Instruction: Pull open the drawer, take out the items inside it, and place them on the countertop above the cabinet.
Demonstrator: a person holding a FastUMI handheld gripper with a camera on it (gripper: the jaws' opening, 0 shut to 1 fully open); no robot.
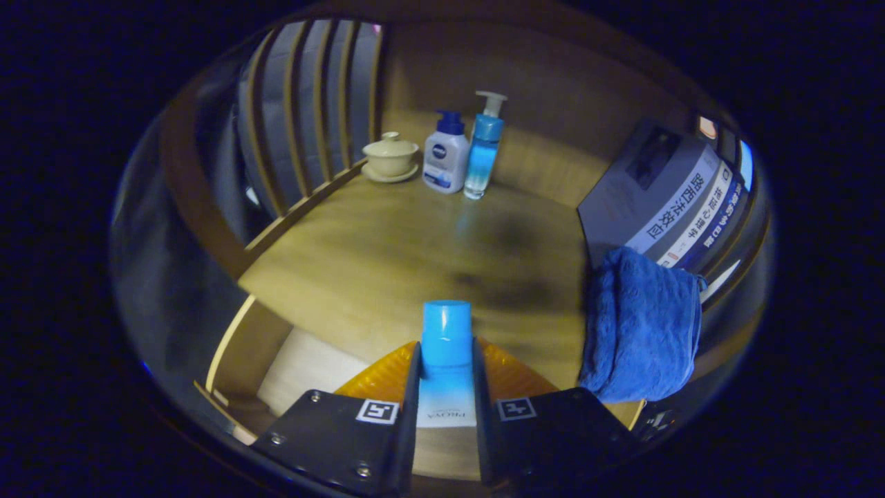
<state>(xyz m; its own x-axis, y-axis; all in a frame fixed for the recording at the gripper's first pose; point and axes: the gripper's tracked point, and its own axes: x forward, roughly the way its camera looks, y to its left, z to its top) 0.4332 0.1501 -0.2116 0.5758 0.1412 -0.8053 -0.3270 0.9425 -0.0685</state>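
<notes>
Gripper (446, 387) pinching blue tube (446, 346) btwn both fingers, long axis fwd along them, cap out front. Countertop (387, 256) just ahead & below; open drawer (304, 366) underneath.

Dim, warm light. Soft dark shadows on the surface (415, 256) centre. Strong fisheye bending at edges; slight overall blur.

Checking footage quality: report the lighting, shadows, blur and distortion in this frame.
Gripper view: dim, warm light; fisheye bends the countertop edges and slatted panel; soft dark shadows on the wood beyond the blue tube the gripper clamps; the wood grain looks smeared, the two pump bottles fairly sharp.
</notes>
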